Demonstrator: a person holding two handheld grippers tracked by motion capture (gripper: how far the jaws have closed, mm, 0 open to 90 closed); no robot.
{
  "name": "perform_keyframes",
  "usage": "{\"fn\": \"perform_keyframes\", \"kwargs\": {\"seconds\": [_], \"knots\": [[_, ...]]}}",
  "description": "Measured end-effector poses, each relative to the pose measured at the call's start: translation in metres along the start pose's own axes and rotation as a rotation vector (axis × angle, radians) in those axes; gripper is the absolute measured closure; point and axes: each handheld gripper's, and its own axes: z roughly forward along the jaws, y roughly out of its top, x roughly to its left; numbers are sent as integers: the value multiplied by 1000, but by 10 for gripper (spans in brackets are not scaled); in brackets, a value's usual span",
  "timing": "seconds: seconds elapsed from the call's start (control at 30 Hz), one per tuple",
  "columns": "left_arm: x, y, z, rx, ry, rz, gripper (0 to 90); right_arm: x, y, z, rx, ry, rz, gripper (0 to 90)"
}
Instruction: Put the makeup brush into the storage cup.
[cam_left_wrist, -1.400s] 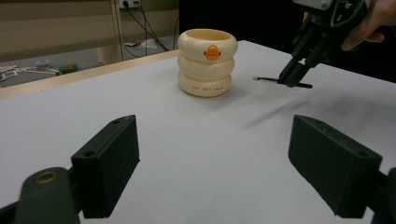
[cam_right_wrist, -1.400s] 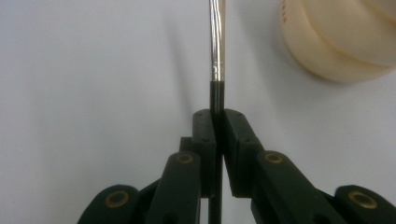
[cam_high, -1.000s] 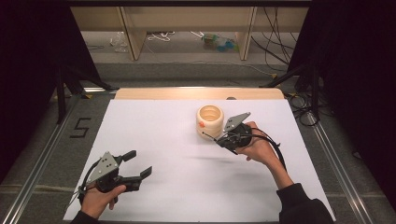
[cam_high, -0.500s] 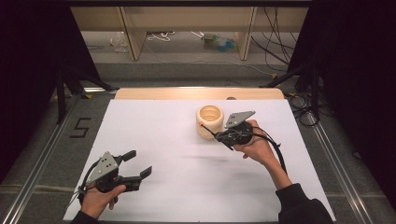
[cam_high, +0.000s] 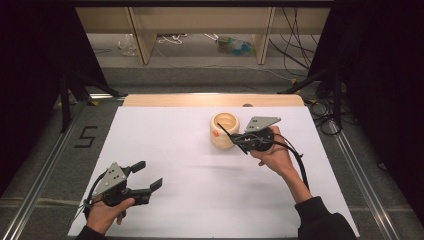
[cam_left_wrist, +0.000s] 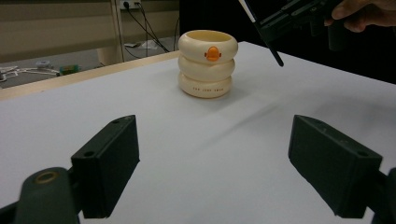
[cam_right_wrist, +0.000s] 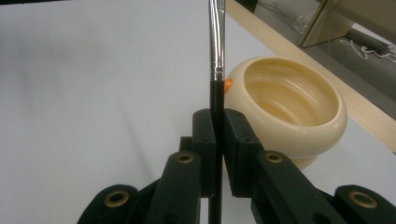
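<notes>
Tongs in the person's right hand, the right gripper (cam_right_wrist: 216, 126), clamp a thin black-handled paintbrush with a silver metal ferrule (cam_right_wrist: 215, 42), its jaws pressed tight on the handle. Just beside the brush, on its far side, stands the cream ribbed ceramic pot with an orange duck mark (cam_high: 224, 131), on the white table sheet (cam_high: 170, 150). Well apart, the left gripper (cam_high: 145, 176) rests low with its jaws spread wide and nothing between them.

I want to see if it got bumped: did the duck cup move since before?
No. The duck cup sits at the same spot near the wooden table edge, with the right tongs beside it.
</notes>
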Motion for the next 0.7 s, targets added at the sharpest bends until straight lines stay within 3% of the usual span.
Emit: {"fn": "perform_keyframes", "kwargs": {"seconds": [0.37,0.4,0.53,0.7], "knots": [[0,-1,-1,3,4,-3,164,-5,1,-4,-83,-34,59,842],[-1,-1,-1,-4,1,-23,164,-6,1,-4,-95,-36,61,842],[2,-1,-2,1,9,12,164,-7,1,-2,-116,-41,77,842],[2,-1,-3,2,11,11,164,-7,3,0,-140,-50,93,842]]}}
